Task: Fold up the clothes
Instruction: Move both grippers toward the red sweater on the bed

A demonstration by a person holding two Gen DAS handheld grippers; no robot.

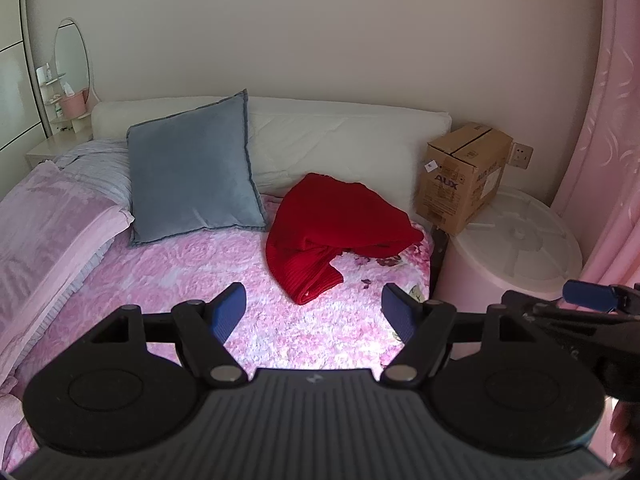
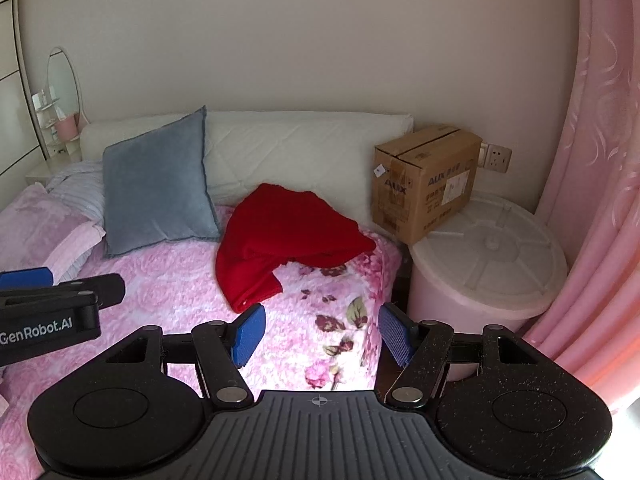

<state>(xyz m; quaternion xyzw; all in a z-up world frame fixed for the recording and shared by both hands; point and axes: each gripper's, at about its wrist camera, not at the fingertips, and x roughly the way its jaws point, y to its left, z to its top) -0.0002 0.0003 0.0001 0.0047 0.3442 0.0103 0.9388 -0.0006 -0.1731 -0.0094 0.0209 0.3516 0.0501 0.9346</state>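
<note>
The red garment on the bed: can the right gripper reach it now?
Probably yes. The right gripper is open, and only bare blanket lies between it and the red garment; nothing blocks the way.

Soft, dim daylight fills both fisheye views, entering through the pink curtain (image 2: 600,200) at 3 o'clock and tinting that side rose. The wall (image 1: 320,40) falls to a grey-beige murk toward 12 o'clock. The brightest patch sits on the floral bedspread (image 2: 320,352) at 6 o'clock, nearly washed out. Shadows are faint and diffuse. Strong barrel distortion bends the edges, with dark vignetting in the corners. The red garment (image 1: 332,224) is oversaturated, its knit texture mostly lost; distant objects at 9 o'clock look soft.
</note>
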